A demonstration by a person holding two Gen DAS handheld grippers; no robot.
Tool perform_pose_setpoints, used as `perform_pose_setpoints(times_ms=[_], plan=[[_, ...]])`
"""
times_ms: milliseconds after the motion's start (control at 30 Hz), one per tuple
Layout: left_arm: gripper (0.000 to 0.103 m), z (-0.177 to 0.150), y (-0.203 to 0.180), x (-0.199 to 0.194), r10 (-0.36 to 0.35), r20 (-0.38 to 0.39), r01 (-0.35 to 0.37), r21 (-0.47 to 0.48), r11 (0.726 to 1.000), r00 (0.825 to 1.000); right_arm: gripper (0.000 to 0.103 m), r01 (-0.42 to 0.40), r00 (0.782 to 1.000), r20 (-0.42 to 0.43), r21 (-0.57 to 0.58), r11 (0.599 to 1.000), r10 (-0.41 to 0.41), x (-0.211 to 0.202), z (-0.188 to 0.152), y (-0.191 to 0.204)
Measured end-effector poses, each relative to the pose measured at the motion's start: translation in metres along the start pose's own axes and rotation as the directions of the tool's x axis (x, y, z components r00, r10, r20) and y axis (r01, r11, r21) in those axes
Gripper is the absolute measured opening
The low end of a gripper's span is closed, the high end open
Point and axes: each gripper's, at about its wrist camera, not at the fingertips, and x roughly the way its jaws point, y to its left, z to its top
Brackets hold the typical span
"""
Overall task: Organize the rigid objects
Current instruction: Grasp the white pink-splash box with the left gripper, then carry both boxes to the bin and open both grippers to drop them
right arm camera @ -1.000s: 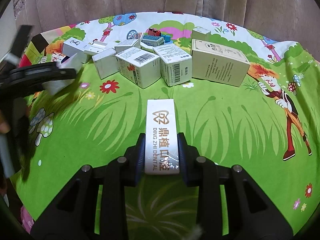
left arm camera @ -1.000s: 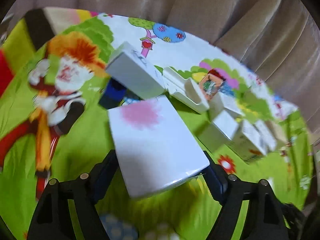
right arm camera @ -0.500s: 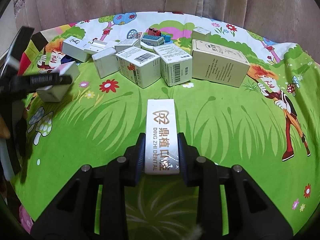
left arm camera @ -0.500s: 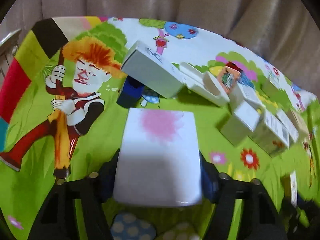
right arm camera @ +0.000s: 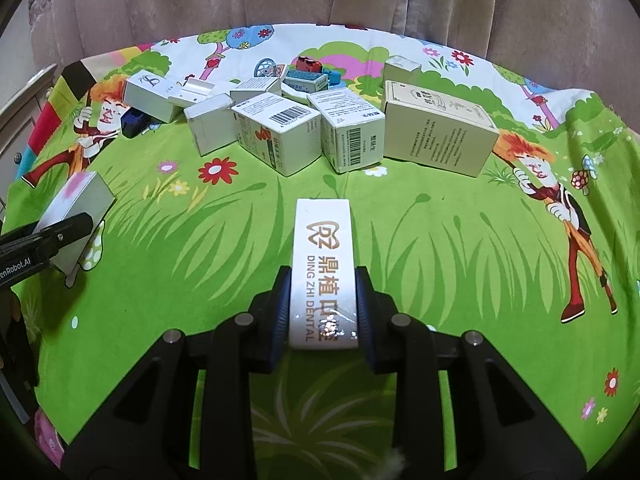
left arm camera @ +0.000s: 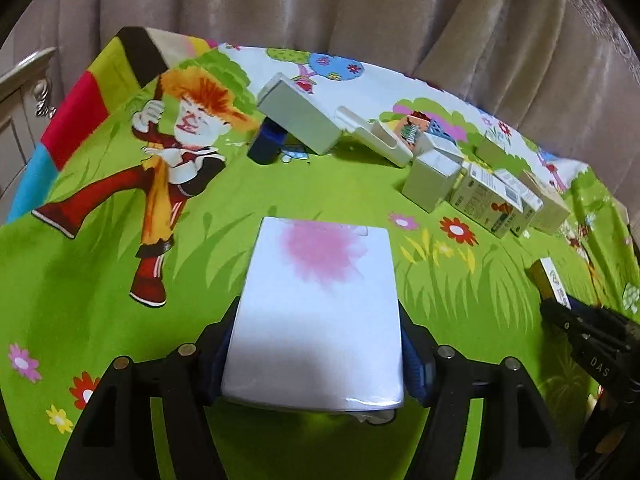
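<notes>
My left gripper (left arm camera: 318, 340) is shut on a white box with a pink blot (left arm camera: 320, 300), its pads pressing both long sides. The box is held just above the green cartoon tablecloth (left arm camera: 100, 280). In the right wrist view this box (right arm camera: 76, 200) and the left gripper (right arm camera: 60, 236) show at the left edge. My right gripper (right arm camera: 323, 296) is shut on a long white dental box with gold lettering (right arm camera: 323, 240), low over the cloth. In the left wrist view the dental box (left arm camera: 550, 280) is at the far right.
A row of cartons stands at the back: a large cream box (right arm camera: 436, 136), two barcode cartons (right arm camera: 280, 132), a small white box (right arm camera: 208, 124). A white box (right arm camera: 148, 94) leans on a dark blue object (right arm camera: 134, 122). Toy cars (right arm camera: 308, 66) sit behind; a curtain hangs beyond.
The left gripper pulled back from the row with the pink-blot box, which went from skewed to square between the jaws and sank toward the cloth. The right gripper and dental box stayed still.
</notes>
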Motion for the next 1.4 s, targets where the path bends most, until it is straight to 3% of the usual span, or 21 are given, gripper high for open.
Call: perform_pose_setpoints(times_ms=[333, 600, 867, 1400], plan=[[0.068, -0.021, -0.009, -0.027, -0.024, 0.014, 0.023, 0.042, 0.999, 1.000, 0.035, -0.053, 0.999, 0.003, 0.010, 0.999, 0.053, -0.035, -0.036, 0.026], [0.068, -0.051, -0.041, -0.063, -0.032, 0.028, 0.027, 0.183, 0.983, 0.999, 0.034, -0.111, 0.994, -0.009, 0.069, 0.991, 0.112, -0.061, -0.050, 0.022], [0.068, -0.069, -0.075, -0.075, -0.056, 0.017, 0.049, 0.283, 0.958, 0.998, 0.034, -0.097, 0.995, -0.015, 0.094, 0.991, 0.099, -0.084, -0.061, 0.007], [0.068, -0.076, -0.114, -0.116, -0.090, 0.121, 0.035, 0.395, 0.918, 0.989, 0.034, -0.054, 0.990, 0.135, 0.082, 0.995, 0.042, -0.142, -0.070, -0.009]])
